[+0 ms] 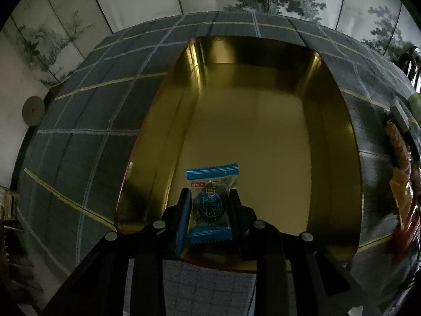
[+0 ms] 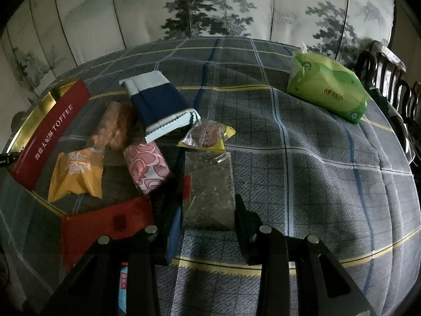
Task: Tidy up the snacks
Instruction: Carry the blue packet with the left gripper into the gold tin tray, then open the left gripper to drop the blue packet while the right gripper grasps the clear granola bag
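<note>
snacks (image 2: pixel 147 169) crowd beside right gripper (image 2: pixel 208 210), clamped on dark bar (image 2: pixel 209 192); left gripper (image 1: pixel 209 205) pinches blue candy (image 1: pixel 211 202) over gold tray (image 1: pixel 263 131).

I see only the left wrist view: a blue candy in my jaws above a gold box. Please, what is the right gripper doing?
Observer: The right gripper is shut on a dark speckled snack bar in clear wrap, low over the checked tablecloth.
Operator: Which snacks remain outside the box?
Observer: Several lie left of that bar: a pink patterned packet, an orange packet, a navy and white pack and a red packet.
Operator: Does the box have any marking?
Observer: Its red outer wall reads TOFFEE.
Operator: Anything else on the table?
Observer: A green tissue pack lies at the far right.
</note>
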Tool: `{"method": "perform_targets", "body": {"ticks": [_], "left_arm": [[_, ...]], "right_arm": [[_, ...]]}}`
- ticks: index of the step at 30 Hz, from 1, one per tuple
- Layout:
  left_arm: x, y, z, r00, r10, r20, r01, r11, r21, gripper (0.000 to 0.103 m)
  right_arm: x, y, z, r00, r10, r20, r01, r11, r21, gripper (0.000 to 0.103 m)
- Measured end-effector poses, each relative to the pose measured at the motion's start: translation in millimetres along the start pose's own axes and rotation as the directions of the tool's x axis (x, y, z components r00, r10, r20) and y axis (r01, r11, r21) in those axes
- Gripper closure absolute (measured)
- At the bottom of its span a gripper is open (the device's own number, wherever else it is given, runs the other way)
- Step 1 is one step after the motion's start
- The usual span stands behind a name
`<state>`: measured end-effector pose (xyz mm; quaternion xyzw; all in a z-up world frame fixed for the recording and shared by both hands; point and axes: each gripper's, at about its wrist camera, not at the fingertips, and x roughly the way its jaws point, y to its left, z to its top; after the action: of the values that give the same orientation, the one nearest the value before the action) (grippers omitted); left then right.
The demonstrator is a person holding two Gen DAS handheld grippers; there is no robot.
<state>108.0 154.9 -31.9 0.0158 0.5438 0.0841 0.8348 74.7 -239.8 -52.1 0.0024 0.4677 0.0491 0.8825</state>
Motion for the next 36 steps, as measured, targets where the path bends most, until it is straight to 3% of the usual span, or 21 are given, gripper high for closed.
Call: {"method": "perform_targets", "body": {"ticks": [9,17,36], "left_arm": [[0.3,-0.2,-0.2,1.0,0.028,0.008,-0.028,1.0,0.014,0.074],[-6.1,3.3,1.3,0.999,0.031,0.031,-0.031,1.0,0.004,0.048],[-38.2,8.5,-4.5,0.995,-0.042,0.093,0.046,0.998,-0.047,0.031]], "right_arm": [[-0.6,1.8,-0.3,1.0,-0.015,-0.005,0.015,1.0,-0.007,0.067],[-0.1,2.4,-0.1,1.0,-0.016,-0.005,0.016,1.0,-0.007,0.067],[0.4,0.5,-0.9,1.0,-0.014,-0.001,0.014,1.0,0.006,0.068]]}}
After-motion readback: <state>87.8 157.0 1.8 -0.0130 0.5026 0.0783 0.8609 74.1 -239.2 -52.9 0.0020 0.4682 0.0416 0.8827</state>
